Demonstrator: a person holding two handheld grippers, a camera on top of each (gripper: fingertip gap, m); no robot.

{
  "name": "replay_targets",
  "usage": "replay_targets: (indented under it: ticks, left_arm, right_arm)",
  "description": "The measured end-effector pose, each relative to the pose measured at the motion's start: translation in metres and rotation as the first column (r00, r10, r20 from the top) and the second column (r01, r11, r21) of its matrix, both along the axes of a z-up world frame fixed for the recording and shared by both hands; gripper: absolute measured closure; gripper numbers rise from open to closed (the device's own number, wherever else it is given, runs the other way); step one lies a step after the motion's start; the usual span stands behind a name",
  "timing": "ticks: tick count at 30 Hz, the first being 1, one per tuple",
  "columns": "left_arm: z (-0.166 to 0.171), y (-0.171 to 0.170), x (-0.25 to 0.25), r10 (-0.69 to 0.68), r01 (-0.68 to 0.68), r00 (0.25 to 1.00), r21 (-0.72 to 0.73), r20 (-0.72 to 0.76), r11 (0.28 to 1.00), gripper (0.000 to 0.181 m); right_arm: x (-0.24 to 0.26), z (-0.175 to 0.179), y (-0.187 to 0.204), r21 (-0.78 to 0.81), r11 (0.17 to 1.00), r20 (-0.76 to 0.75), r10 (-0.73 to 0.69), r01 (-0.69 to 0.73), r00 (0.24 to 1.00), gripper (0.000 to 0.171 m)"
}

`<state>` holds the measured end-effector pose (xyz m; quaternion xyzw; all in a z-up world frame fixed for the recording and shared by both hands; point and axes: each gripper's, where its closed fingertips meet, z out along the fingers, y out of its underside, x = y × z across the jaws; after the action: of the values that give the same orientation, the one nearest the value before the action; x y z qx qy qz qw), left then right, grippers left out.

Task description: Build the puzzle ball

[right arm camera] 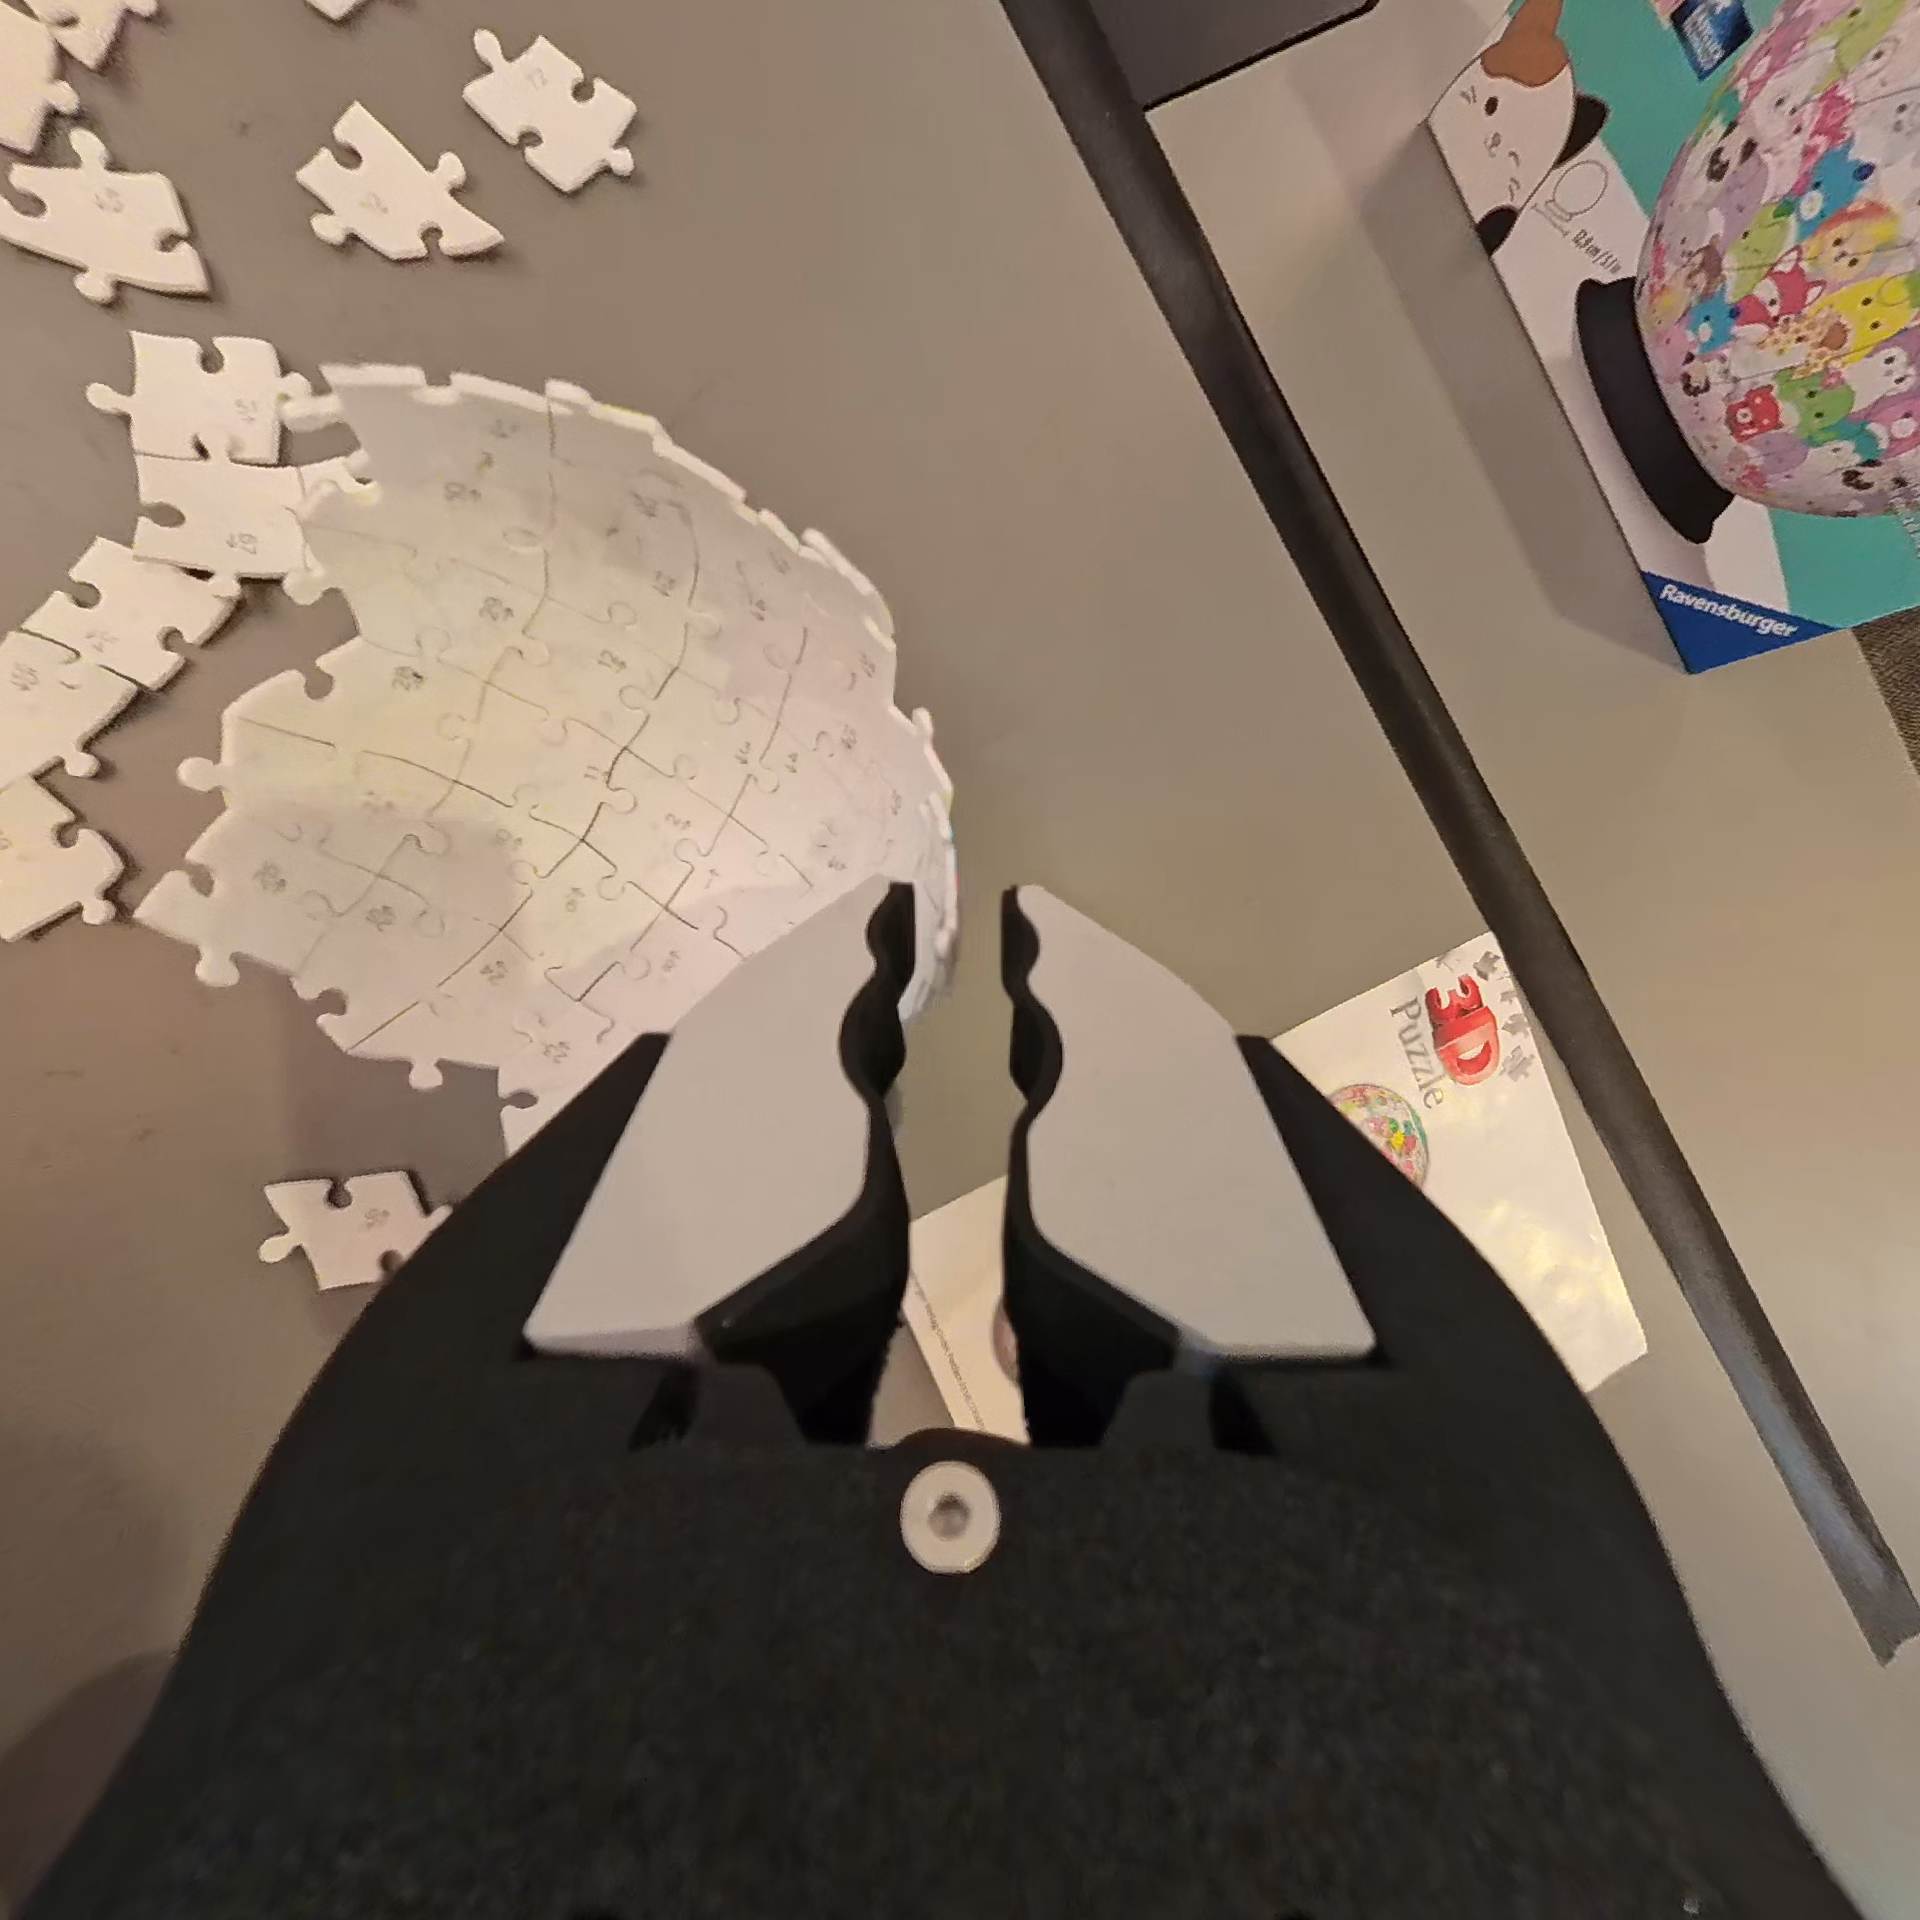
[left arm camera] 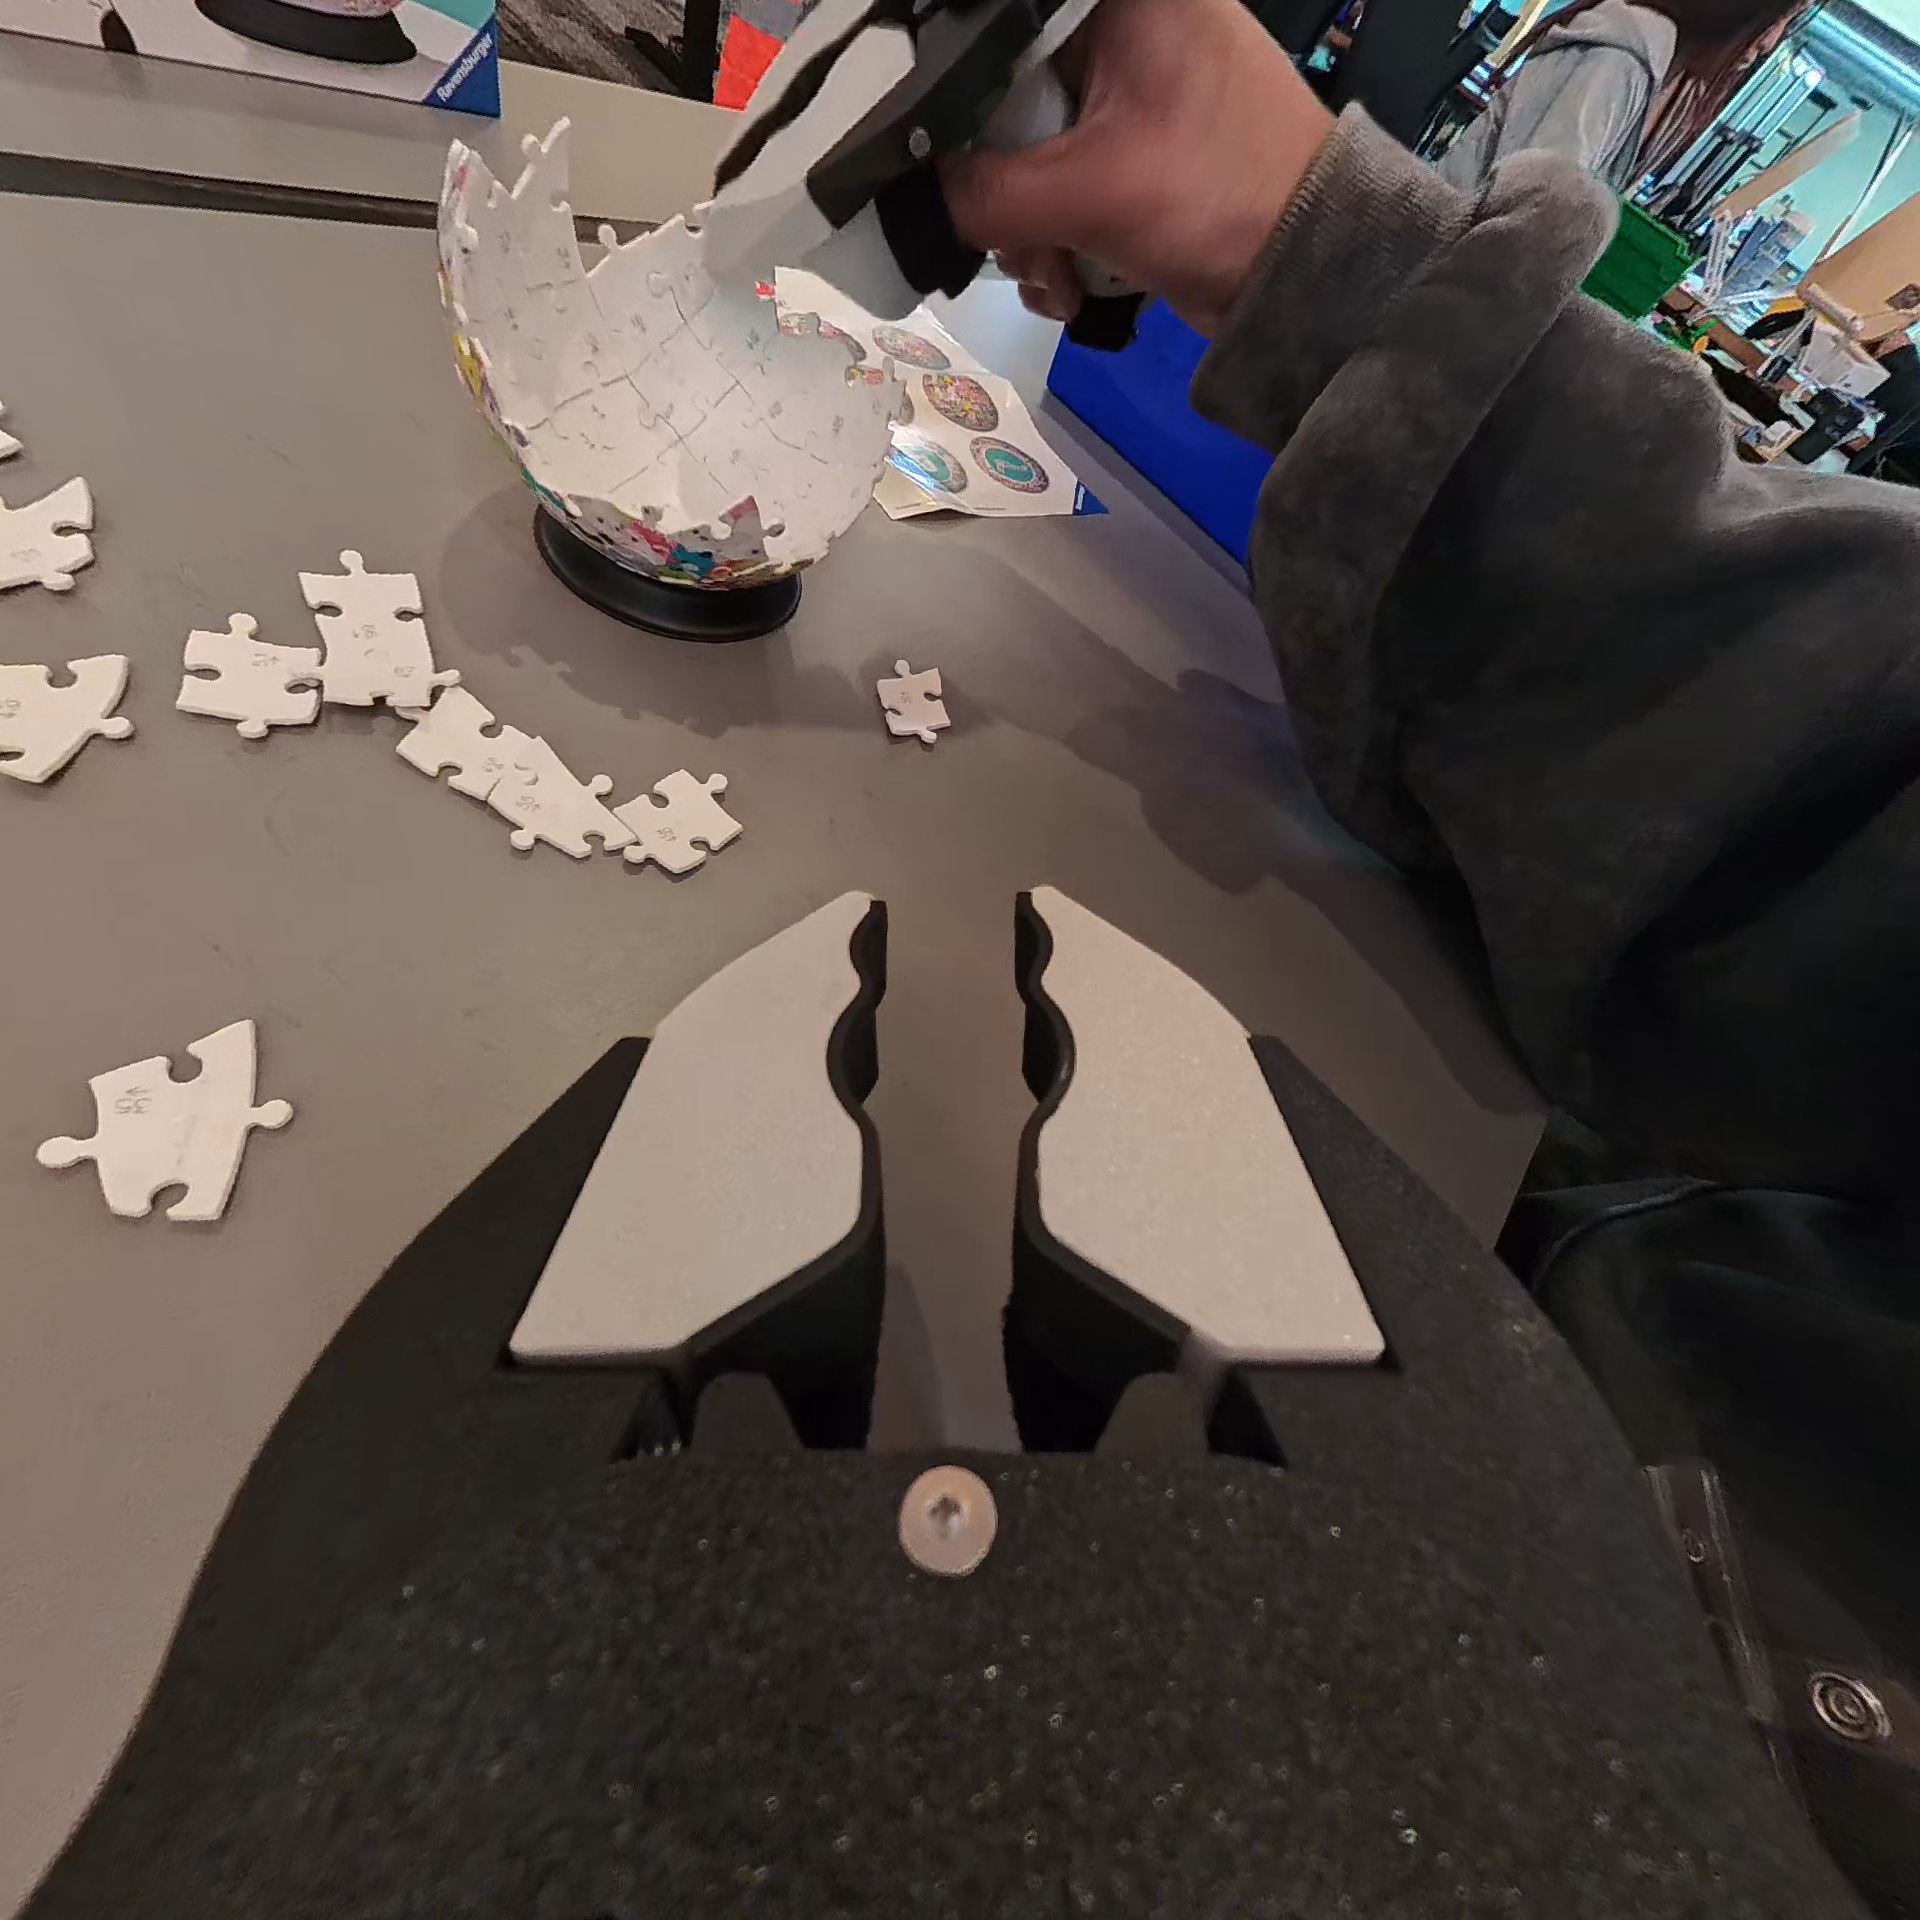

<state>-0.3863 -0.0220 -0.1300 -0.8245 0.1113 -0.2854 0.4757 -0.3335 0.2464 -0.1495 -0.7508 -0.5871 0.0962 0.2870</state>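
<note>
The half-built puzzle ball (left arm camera: 665, 416) stands on a black ring stand (left arm camera: 665, 597) as an open white shell with a jagged rim. The right wrist view looks down into it (right arm camera: 582, 727). My right gripper (right arm camera: 956, 909) is open and hovers at the shell's near rim, which runs under the gap between its fingers; I cannot tell if it touches. It also shows in the left wrist view (left arm camera: 727, 223) above the ball. My left gripper (left arm camera: 951, 904) is open and empty, low over the table in front of the ball. Loose white pieces (left arm camera: 364, 644) (right arm camera: 104, 218) lie on the table.
The puzzle box (right arm camera: 1714, 312) lies on a second table beyond a dark seam (right arm camera: 1351, 623). A printed leaflet (left arm camera: 977, 436) lies right of the ball. A single piece (left arm camera: 914, 701) sits near the stand. A grey sleeve (left arm camera: 1558, 520) fills the right side. Spacing between my two grippers at the tips: around 30 centimetres. My right gripper's tips are some 15 centimetres from the single piece (left arm camera: 914, 701). My right wrist view (right arm camera: 356, 1232) looks at it from another angle.
</note>
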Motion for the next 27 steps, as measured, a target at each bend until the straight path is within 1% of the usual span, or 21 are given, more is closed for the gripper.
replay_targets:
  ticks: [5, 7, 12, 16, 18, 21, 22, 24, 27]
  left_arm:
    - [0.0, 0.0, 0.0, 0.001, -0.001, 1.0, 0.0, 0.002, 1.0, 0.158]
    - [0.0, 0.0, 0.0, -0.001, 0.001, 1.0, -0.001, 0.002, 1.0, 0.158]
    - [-0.001, 0.0, 0.002, -0.007, 0.007, 1.0, -0.003, 0.001, 1.0, 0.158]
    - [-0.002, -0.001, 0.002, -0.01, 0.01, 1.0, -0.006, -0.002, 1.0, 0.158]
    - [-0.001, -0.001, 0.002, -0.01, 0.01, 1.0, -0.004, -0.001, 1.0, 0.158]
    - [-0.002, -0.001, 0.002, -0.015, 0.015, 1.0, -0.008, 0.0, 1.0, 0.158]
    - [-0.002, -0.001, 0.003, -0.017, 0.017, 1.0, -0.009, -0.001, 1.0, 0.158]
    - [-0.001, -0.002, 0.003, -0.017, 0.017, 1.0, -0.005, -0.007, 1.0, 0.158]
    - [-0.001, -0.003, 0.003, -0.017, 0.017, 1.0, 0.001, -0.018, 1.0, 0.158]
  right_arm:
    - [0.004, 0.016, 0.0, -0.058, 0.998, -0.055, -0.016, 0.013, 0.998, 0.151]
    - [0.005, 0.014, -0.001, -0.075, 0.997, -0.025, -0.007, 0.005, 1.0, 0.147]
    - [-0.001, 0.004, -0.002, -0.085, 0.996, 0.059, 0.04, -0.035, 0.997, 0.147]
    - [-0.008, 0.027, -0.001, -0.099, 0.993, 0.052, 0.075, -0.07, 0.996, 0.147]
    - [-0.011, 0.031, -0.003, -0.128, 0.987, 0.116, 0.112, -0.097, 0.987, 0.144]
    - [-0.008, 0.018, -0.001, -0.134, 0.98, 0.303, 0.183, -0.148, 0.935, 0.14]
    - [-0.01, 0.014, -0.001, -0.141, 0.974, 0.324, 0.212, -0.175, 0.922, 0.141]
    - [-0.012, 0.007, 0.002, -0.16, 0.971, 0.363, 0.224, -0.177, 0.904, 0.144]
    - [-0.019, 0.004, 0.004, -0.188, 0.964, 0.341, 0.244, -0.188, 0.908, 0.149]
